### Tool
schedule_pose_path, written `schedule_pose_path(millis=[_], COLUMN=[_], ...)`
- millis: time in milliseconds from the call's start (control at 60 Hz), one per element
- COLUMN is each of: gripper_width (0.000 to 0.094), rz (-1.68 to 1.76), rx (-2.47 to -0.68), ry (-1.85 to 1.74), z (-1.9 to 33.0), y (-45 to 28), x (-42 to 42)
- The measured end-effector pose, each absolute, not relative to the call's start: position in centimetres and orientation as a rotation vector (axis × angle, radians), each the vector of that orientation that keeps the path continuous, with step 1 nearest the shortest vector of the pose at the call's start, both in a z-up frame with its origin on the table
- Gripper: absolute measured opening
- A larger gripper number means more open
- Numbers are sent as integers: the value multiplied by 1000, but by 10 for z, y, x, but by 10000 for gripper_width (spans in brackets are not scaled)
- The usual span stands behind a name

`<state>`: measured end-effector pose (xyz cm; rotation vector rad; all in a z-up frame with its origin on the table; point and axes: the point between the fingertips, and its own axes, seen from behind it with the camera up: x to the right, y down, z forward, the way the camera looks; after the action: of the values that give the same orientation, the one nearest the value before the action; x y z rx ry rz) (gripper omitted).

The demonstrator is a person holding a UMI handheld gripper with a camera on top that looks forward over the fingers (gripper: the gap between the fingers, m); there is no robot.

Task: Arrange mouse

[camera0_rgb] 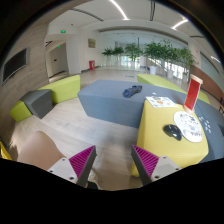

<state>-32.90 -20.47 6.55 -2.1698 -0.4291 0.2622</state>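
Note:
A dark mouse [173,131] lies on a yellow table [160,140], ahead and to the right of my fingers. Beside it lies a round white patterned pad [189,125]. My gripper [113,165] is open and empty, held above the wooden floor to the left of the table. Its magenta pads [82,160] stand wide apart with only floor between them. The mouse is well beyond the right finger [147,160].
White papers [160,101] and a red upright object [192,94] stand at the table's far end. A blue-grey carpet [110,100] with a dark object [132,91] lies beyond. A green bench and grey seat [40,100] stand left. Plants [150,52] line the back.

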Motion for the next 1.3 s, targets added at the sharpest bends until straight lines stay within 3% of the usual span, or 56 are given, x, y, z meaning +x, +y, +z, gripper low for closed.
schedule_pose_path(millis=[317, 667, 1033, 1300], gripper_width=[779, 789, 775, 645], rz=[278, 85, 48, 124], rx=[-2144, -2146, -2141, -2141], ry=[-358, -229, -324, -330], z=[76, 37, 15, 3], y=[-175, -80, -23, 20], x=[-265, -112, -106, -121])
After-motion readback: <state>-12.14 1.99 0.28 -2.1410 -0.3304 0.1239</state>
